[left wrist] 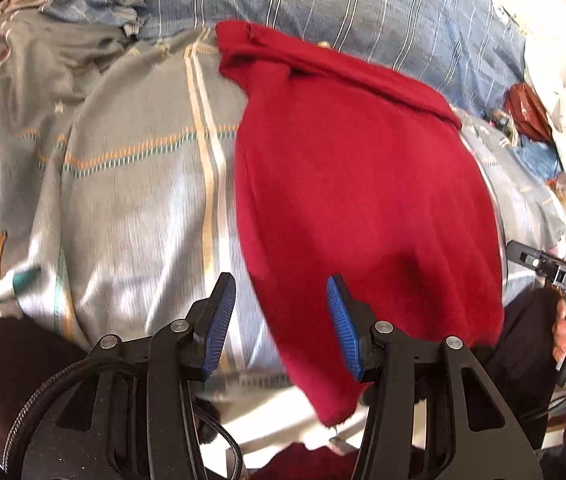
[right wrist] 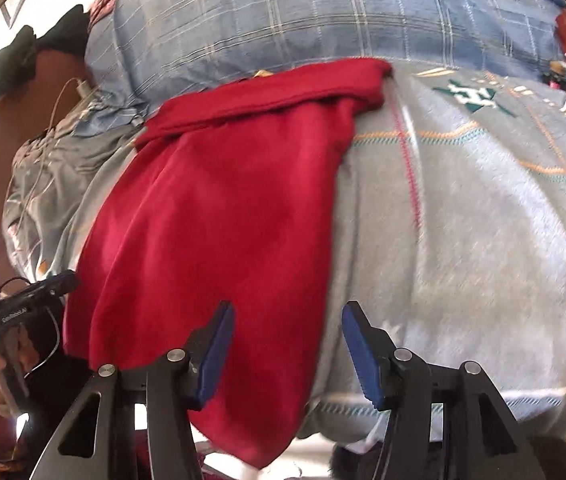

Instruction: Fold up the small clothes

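I had both the left gripper (left wrist: 281,316) and right gripper (right wrist: 287,344) spread open, empty, hovering over the near hem of the red knit garment (left wrist: 363,200) on the pale striped blanket (left wrist: 143,200).

**Cloth, plastic and metal: surface notes**

Red garment (left wrist: 363,200): soft matt knit, faintly fuzzy, no sheen. Bedspread (left wrist: 131,200) beneath: grey-blue woven cloth, matt, with stitched coloured lines. Pillow (right wrist: 323,12): blue checked cotton-like weave, slightly coarse. Left gripper (left wrist: 281,320): black matt plastic arms, dull silver metal pins, blue ribbed rubbery pads (left wrist: 219,328). Right gripper (right wrist: 287,352): same matt black frame; its blue pads (right wrist: 359,352) look ridged.
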`<state>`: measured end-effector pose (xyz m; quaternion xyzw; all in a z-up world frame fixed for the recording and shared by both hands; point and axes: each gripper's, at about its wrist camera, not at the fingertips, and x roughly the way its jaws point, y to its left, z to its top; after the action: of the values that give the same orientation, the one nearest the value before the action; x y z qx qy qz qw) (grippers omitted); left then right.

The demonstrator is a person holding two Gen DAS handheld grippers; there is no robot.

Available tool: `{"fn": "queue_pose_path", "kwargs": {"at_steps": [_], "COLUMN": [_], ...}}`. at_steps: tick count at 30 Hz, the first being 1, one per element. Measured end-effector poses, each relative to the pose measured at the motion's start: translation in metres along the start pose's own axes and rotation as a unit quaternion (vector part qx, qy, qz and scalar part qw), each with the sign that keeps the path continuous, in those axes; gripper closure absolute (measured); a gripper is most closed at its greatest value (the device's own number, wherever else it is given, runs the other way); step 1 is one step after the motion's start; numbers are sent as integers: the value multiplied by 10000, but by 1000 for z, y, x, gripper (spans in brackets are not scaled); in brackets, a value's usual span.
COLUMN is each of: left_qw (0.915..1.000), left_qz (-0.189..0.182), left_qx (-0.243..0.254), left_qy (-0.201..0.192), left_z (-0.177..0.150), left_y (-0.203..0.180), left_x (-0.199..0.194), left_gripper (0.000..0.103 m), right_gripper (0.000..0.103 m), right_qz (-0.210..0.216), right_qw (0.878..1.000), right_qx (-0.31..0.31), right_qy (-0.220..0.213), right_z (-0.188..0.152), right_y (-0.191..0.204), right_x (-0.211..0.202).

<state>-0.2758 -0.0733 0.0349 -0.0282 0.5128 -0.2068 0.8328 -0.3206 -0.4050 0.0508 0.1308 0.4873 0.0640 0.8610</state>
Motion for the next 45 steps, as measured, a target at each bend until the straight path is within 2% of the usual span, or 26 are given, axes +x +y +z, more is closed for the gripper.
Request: {"fn": "queue_pose_path", "kwargs": {"at_steps": [4,8,9,10,11,12,13,15,17,22,28,30,32,33,34,35,38,42,45], "left_qw": [9992,9986,9989,9990,9988,9980,9975,9982,9986,9992,9994,9995,9995,9995,9995,9995,9991,9982,9979], "left_qz": [-264,-402,-346,-298,-335,-521,-629,-601,-448,-261,-184,-176,-164,-157,-152,-148,-219,-476,-601], "left_qx": [-85,-33,3,42,40,-57,-110,-53,-91,-244,-291,-274,-263,-271,-279,-288,-353,-218,-97], "left_qy": [271,345,319,323,351,343,288,-21,-270,-152,-36,-26,11,21,32,35,-25,-293,-208], "left_z": [-8,-12,-12,-11,-9,-6,-2,5,11,4,-7,-7,-8,-8,-8,-9,-8,-10,-16], "left_y": [-3,-13,-15,-15,-15,-10,-8,-2,8,26,28,27,26,25,25,25,26,13,1], "left_x": [10,20,20,19,17,12,5,-16,-33,-31,-22,-19,-16,-15,-14,-14,-24,-51,-48], "left_gripper": [56,58,64,86,92,92,96,96,96,96,96,96,96,96,96,96,96,96,96], "right_gripper": [50,50,50,50,50,49,47,43,42,42,42,42,42,50,73,86,94,95,95], "right_qz": [106,139,149,143,135,141,156,215,318,724,513,630,730,796,855,905,828,658,420], "right_qw": [9999,9999,9999,9999,9999,9999,9998,9996,9992,9948,9878,9854,9854,9850,9834,9825,9911,9964,9983], "right_qx": [4,24,18,14,17,21,39,82,77,151,184,360,611,822,1046,1107,498,-165,-345], "right_qy": [66,71,66,65,61,64,79,141,232,700,1460,1540,1412,1289,1211,1193,911,503,215], "right_z": [-9,-12,-13,-13,-14,-14,-15,-19,-23,-39,-60,-63,-64,-64,-66,-67,-62,-49,-40], "right_y": [4,4,5,4,5,4,2,1,0,4,13,11,6,2,-3,-5,11,24,19], "right_x": [2,2,-1,-2,-4,-7,-9,-13,-16,-7,27,34,38,41,44,44,26,-20,-50]}}
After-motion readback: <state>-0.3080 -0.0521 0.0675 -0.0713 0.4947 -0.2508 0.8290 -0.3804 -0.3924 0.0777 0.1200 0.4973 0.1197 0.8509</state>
